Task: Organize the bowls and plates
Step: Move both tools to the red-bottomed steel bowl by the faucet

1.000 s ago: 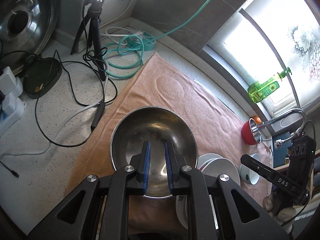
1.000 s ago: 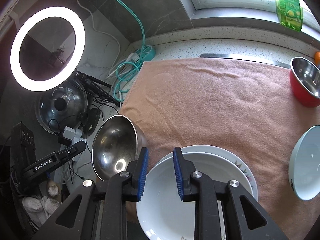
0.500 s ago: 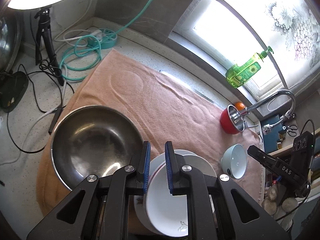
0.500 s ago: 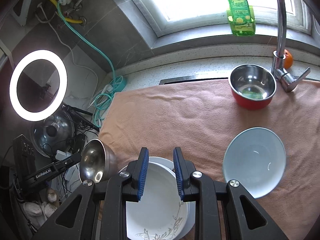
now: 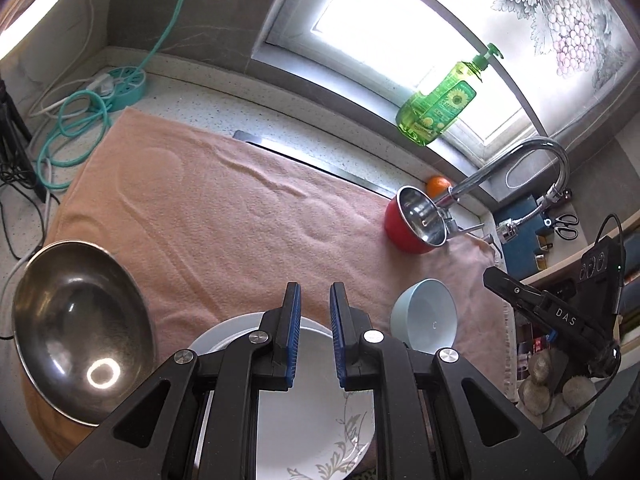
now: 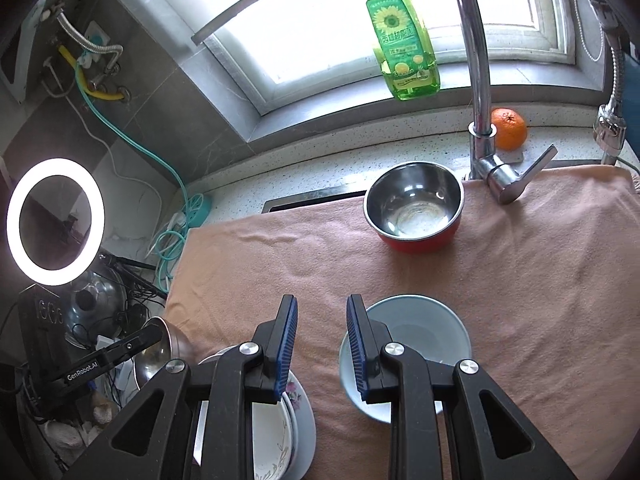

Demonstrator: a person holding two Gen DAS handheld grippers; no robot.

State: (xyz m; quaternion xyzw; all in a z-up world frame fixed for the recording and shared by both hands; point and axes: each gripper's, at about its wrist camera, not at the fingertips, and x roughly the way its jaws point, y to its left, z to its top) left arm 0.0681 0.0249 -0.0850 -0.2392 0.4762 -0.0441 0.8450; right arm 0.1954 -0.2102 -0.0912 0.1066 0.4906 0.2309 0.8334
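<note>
Towel [image 5: 240,216], peach-pink, spread over countertop, taken as reference for everything below. Left gripper [image 5: 316,292]: blue pads only a narrow gap apart, nearly closed, nothing between them; hangs above towel's near edge, over stack of white plates [image 5: 316,420]. Top plate with grey leaf print, a flower-rimmed plate showing beneath in right wrist view. Right gripper [image 6: 322,304]: pads a bit wider apart, also empty; hangs above towel's near edge, between plate stack and light blue bowl [image 6: 412,344]. Touching neither as far as visible. Light blue bowl upright on towel, near side, just right of plate stack, a small gap between the two. Large steel bowl [image 5: 80,328] at towel's near left corner, overhanging towel's left edge, empty, a ring reflection inside. Cannot tell whether level or tipped. Red bowl [image 6: 414,208] with steel lining upright at towel's far edge, right of centre, empty, well apart from the other dishes. Faucet [image 6: 480,100] rising just beyond towel's far right edge, lever over the cloth. Orange [image 6: 509,128] behind faucet base, off the towel. Green soap bottle [image 6: 404,40] on window sill beyond towel's far side. Teal power strip [image 5: 124,84] with coiled cable off towel's far left corner. Ring light [image 6: 56,220] lit, well left of towel.
</note>
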